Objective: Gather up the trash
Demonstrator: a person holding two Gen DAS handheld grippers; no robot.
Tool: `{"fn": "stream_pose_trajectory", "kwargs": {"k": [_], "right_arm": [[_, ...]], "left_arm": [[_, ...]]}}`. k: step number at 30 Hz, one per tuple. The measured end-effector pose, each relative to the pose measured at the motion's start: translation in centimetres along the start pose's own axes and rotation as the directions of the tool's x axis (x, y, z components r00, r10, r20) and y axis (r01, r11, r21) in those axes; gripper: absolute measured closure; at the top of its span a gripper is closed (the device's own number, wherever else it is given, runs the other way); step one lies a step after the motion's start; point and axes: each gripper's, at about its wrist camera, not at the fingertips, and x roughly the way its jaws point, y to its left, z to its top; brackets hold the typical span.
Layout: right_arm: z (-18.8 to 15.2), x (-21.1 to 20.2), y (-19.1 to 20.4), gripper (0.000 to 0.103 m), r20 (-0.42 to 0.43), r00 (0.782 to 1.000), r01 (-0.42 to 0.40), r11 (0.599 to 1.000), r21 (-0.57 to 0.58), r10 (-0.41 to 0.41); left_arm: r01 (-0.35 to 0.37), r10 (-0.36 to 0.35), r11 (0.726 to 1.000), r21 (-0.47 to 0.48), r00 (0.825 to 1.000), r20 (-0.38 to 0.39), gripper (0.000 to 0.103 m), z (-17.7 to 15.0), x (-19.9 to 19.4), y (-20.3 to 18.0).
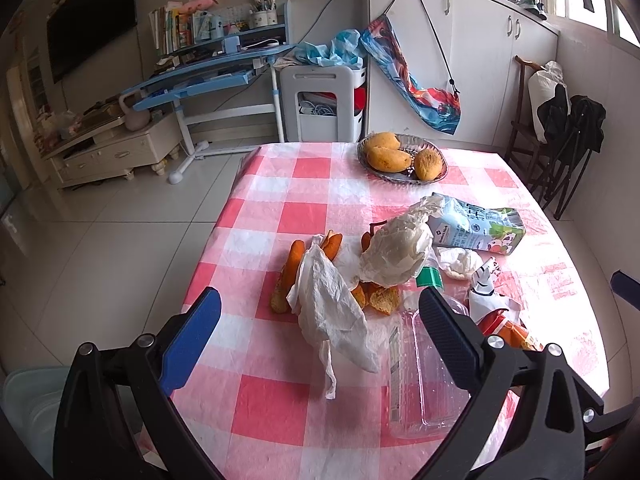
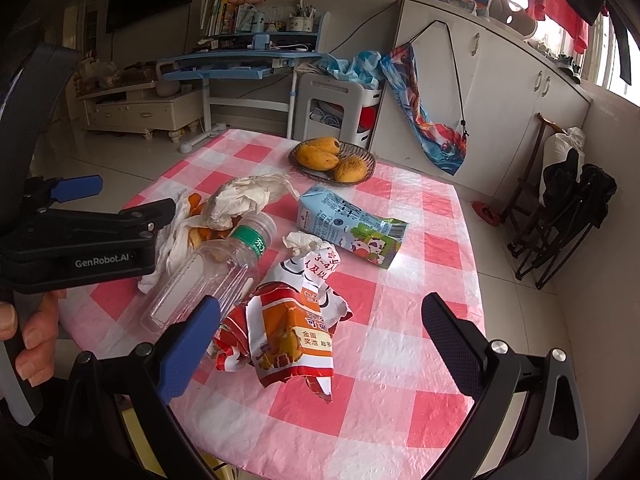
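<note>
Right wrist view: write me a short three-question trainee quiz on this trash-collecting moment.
1. True or false: the right hand-held gripper is shut on the snack wrapper.
2. What fills the bowl: A) oranges, B) mangoes, C) bread?
3. Fill in: the clear plastic bottle lies on its ____.

Key: 1 false, it is open above the wrapper. 2 B, mangoes. 3 side, with its neck toward the milk carton.

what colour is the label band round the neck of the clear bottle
Green with white lettering; the plastic bottle shows its label band best in the right wrist view.
</note>
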Motion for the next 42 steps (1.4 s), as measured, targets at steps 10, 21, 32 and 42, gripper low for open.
{"fn": "stream_pose_trajectory", "kwargs": {"k": [10,21,32,42], "right_arm": [[-0.1,0.1,0.5,0.006,0.010,1.000,0.029,0.999,-0.025,-0.029],[-0.1,0.2,0.6,0.006,0.007,1.000,0.027,0.999,-0.032,-0.027],[-0.3,0.4,0.9,0.006,0.003,1.000,0.024,0.999,-0.041,-0.024],[-0.5,0.6,1.2,0.006,-0.018,1.000,0.009,0.999,-0.053,-0.010]], "left_arm": [[-0.001,0.001,1.000,0.003,1.000,-0.001,0.007,0.0,0.0,-0.1],[-0.003,0.003,1.000,0.004,1.000,-0.002,0.007,-0.1,0.0,-0.2],[-0.008,0.008,1.000,0.002,1.000,-0.004,0.007,-0.5,0.0,0.0],[-0.010,0.010,1.000,0.006,1.000,-0.010,0.007,-0.9,0.0,0.1]]}}
